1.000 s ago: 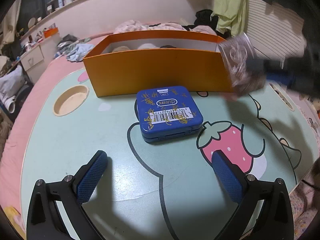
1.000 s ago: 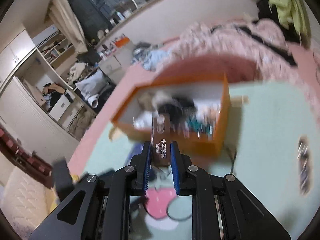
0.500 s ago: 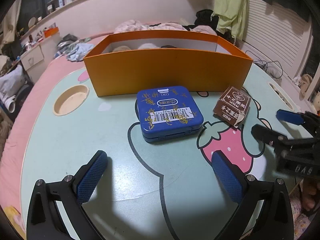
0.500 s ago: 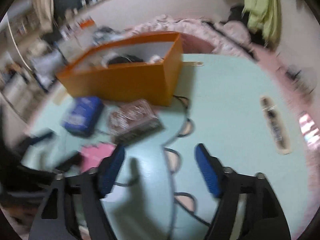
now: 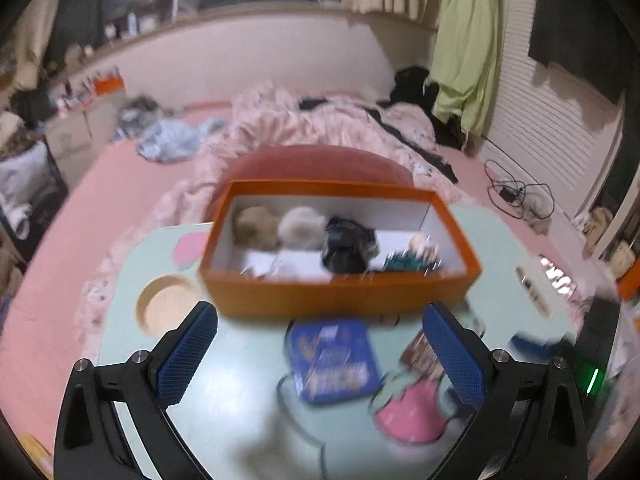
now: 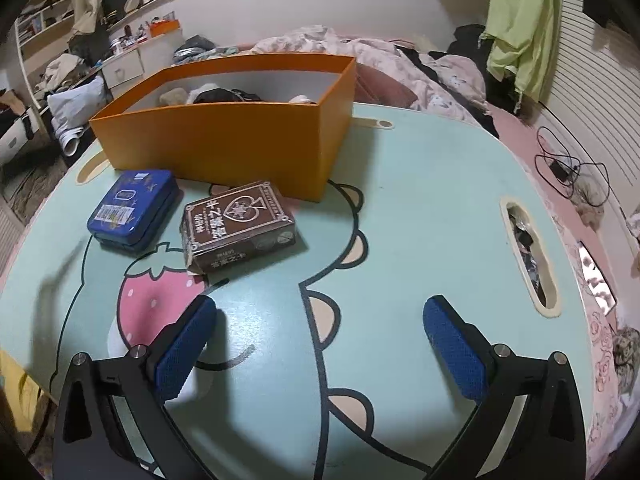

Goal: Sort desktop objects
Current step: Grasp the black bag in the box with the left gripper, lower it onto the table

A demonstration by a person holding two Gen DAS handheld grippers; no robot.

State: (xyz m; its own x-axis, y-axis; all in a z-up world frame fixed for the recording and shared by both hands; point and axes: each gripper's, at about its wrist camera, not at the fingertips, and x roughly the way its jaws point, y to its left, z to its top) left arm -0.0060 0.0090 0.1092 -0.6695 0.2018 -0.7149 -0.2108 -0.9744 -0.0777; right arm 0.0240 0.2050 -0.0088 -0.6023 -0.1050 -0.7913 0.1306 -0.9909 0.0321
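An orange box (image 5: 340, 296) (image 6: 224, 140) stands at the back of the mint-green table (image 6: 420, 200), with soft toys and small items inside. In front of it lie a blue tin (image 5: 332, 360) (image 6: 134, 210) and a brown card pack (image 6: 236, 226) (image 5: 420, 356), side by side. My left gripper (image 5: 319, 320) is open and hangs above the table, looking down over the tin into the box; it holds nothing. My right gripper (image 6: 320, 308) sits low over the table, near side of the card pack. Its jaws are opening wide, with nothing between them.
A round cup recess (image 5: 164, 304) lies left of the box, and a long slot (image 6: 528, 256) with small items runs along the table's right side. A bed with pink bedding (image 5: 320, 120) lies behind. Cables (image 6: 568, 168) trail on the pink floor at the right.
My right gripper let go of the brown card pack, which now lies on the table beside the blue tin, and spread wide. My left gripper rose, so the box's inside shows.
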